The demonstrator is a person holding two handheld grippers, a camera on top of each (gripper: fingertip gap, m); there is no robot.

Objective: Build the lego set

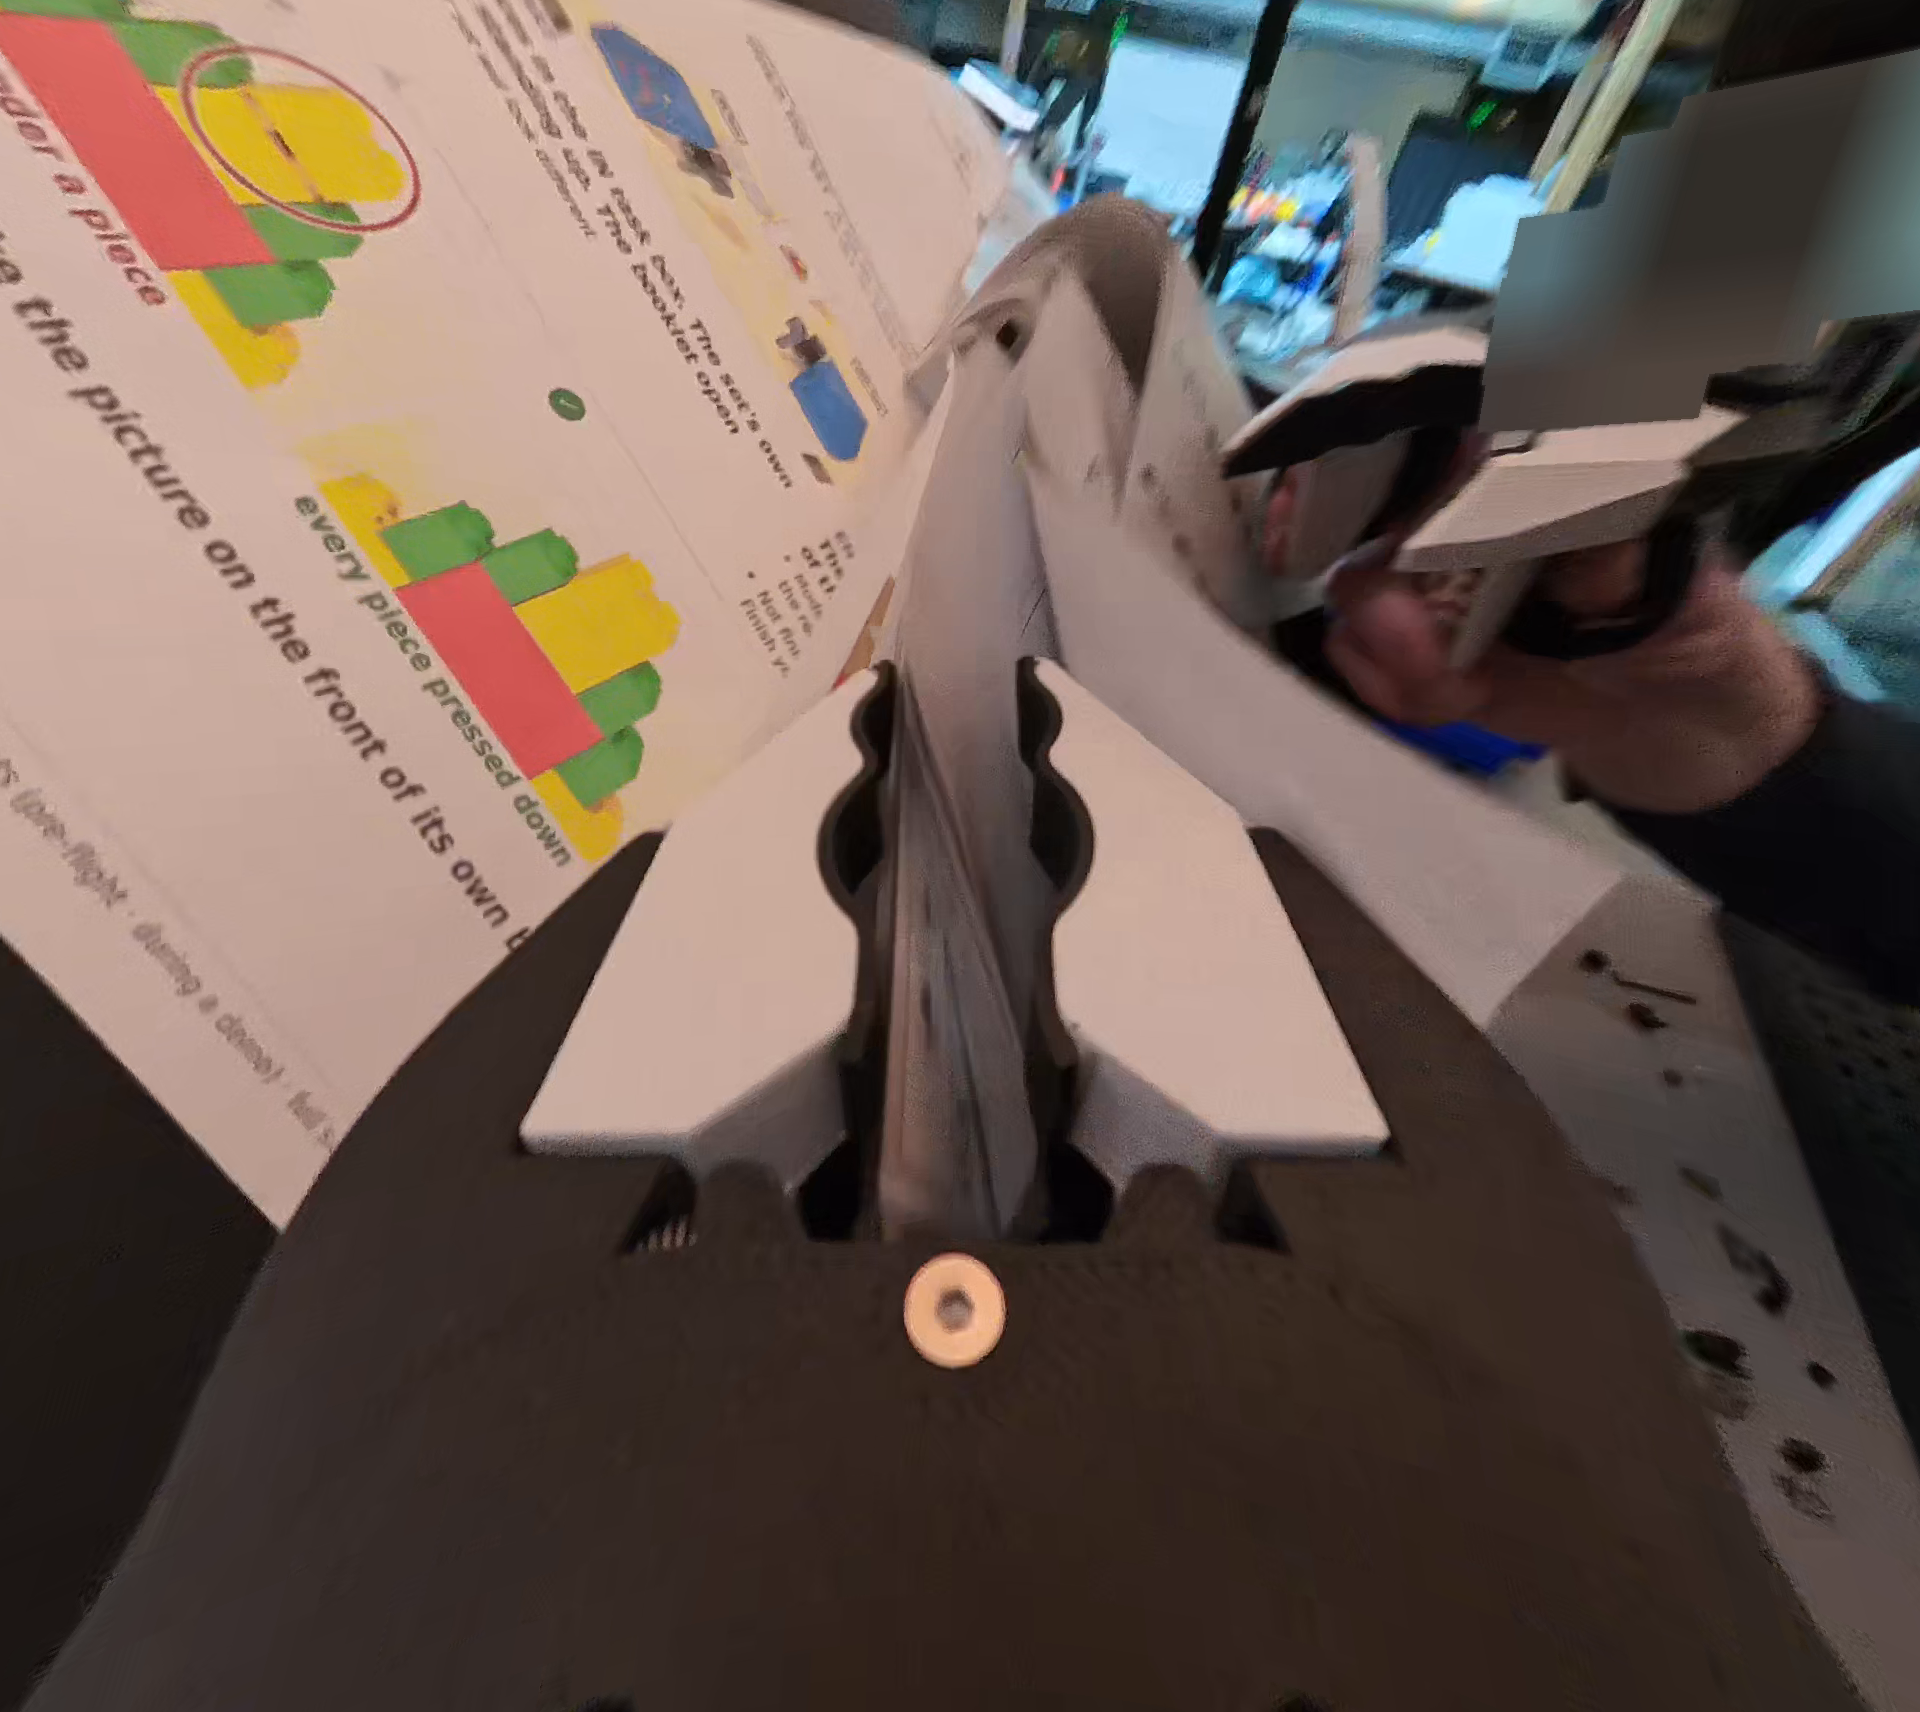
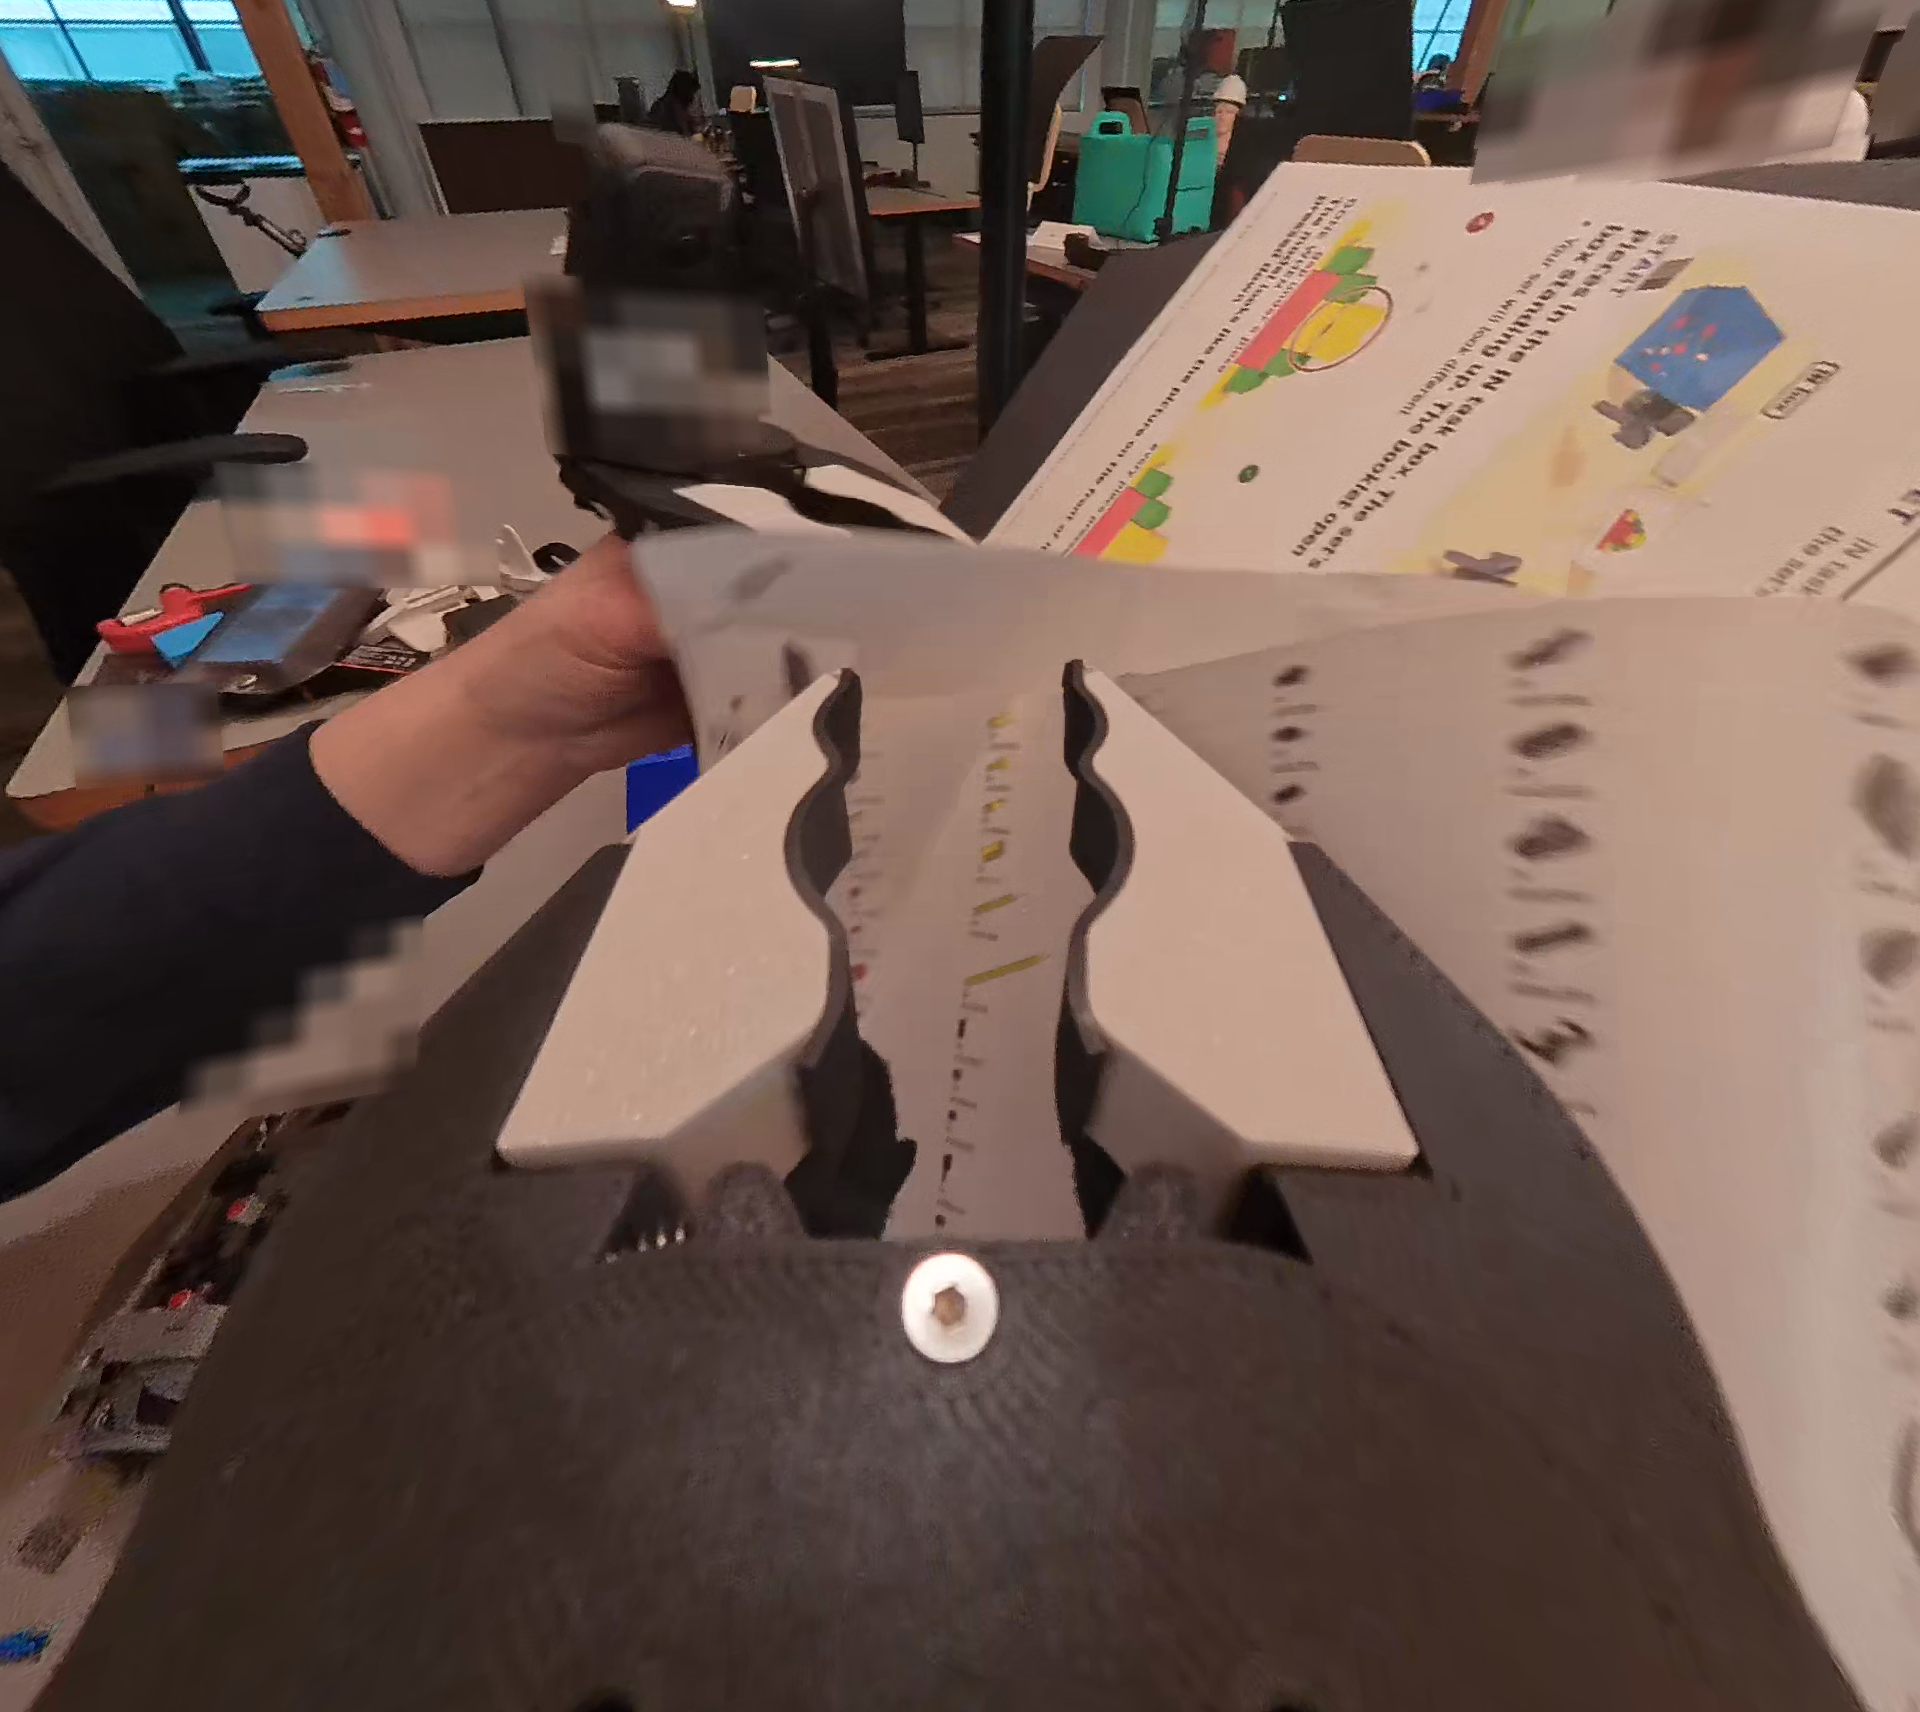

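Observation:
My left gripper [image 1: 956,686] is shut on the edge of a white instruction booklet [image 1: 961,935], whose pages stand upright between its fingers. One page [image 1: 1132,540] curls off to the right toward my right gripper [image 1: 1299,499], which a hand [image 1: 1621,696] holds. In the right wrist view my right gripper [image 2: 956,686] is open, with a printed booklet page [image 2: 966,935] running through the gap between its fingers. The left gripper [image 2: 707,499] and its hand [image 2: 540,696] hold the booklet's far edge. No loose brick is in either gripper.
A large printed sheet with coloured brick pictures [image 1: 364,415] leans on a dark board behind the booklet; it also shows in the right wrist view [image 2: 1507,374]. Small dark parts lie on the white table [image 1: 1714,1247] and at lower left [image 2: 156,1330]. A blue block [image 2: 660,784] sits under the hand. Some 8 cm of space lies between my two pairs of fingers.

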